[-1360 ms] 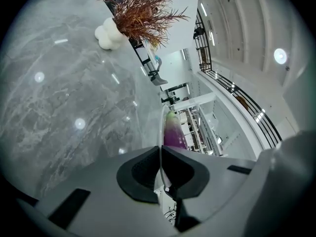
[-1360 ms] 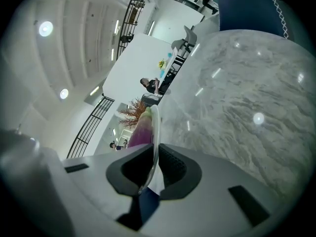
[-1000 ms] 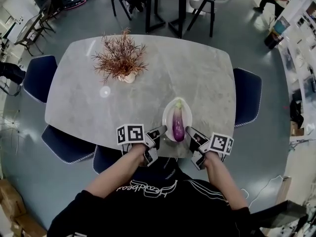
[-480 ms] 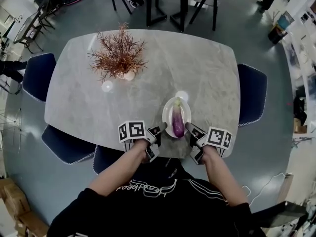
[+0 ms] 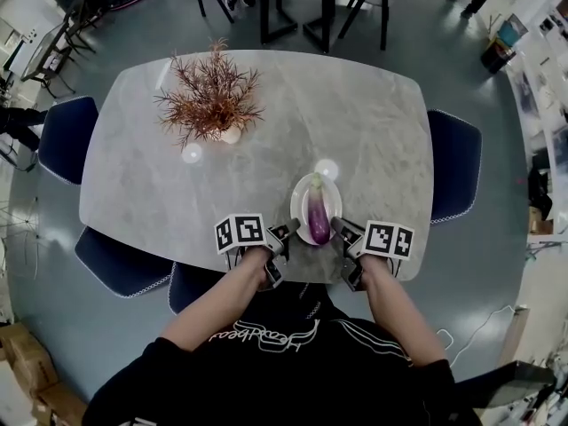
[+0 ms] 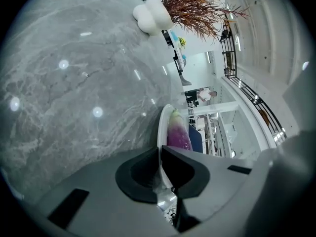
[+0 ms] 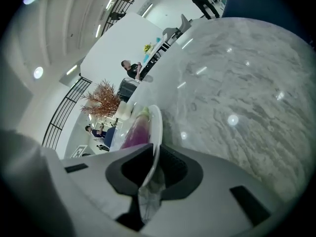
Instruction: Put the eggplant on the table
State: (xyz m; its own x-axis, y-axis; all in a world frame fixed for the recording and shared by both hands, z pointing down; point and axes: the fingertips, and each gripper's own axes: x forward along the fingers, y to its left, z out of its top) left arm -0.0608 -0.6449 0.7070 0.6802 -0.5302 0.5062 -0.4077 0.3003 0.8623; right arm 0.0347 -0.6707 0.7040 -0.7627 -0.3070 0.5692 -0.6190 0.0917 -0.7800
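The left gripper's (image 6: 159, 151) jaws are closed on the left rim of a white plate (image 6: 161, 125), the thin edge pinched between the dark pads. The right gripper's (image 7: 155, 151) jaws are likewise clamped on the opposite rim, so the plate is held from both sides at once. The eggplant (image 5: 319, 221) lies in the plate, touched by neither pair of jaws. It sits inward from each grip, to the right of the left jaws and to the left of the right ones, about midway, so neither hand is nearer. Its long axis runs away from the person, green stem end at the far side and purple body toward the near side, roughly square to the line joining the two grips. In the head view the plate lies over the grey marbled bench (image 5: 364, 122), close to its near edge, just ahead of the person. The thing the next move seems to hang on, whether the plate's underside already rests on the bench or hangs just above it, cannot be told: both gripper views see the rim edge-on and their own housings cover the plate's near part and base. Further off stands a dried plant in a white vase (image 5: 213, 100), well apart from the plate, and dark blue chairs (image 5: 454, 162) ring the bench.
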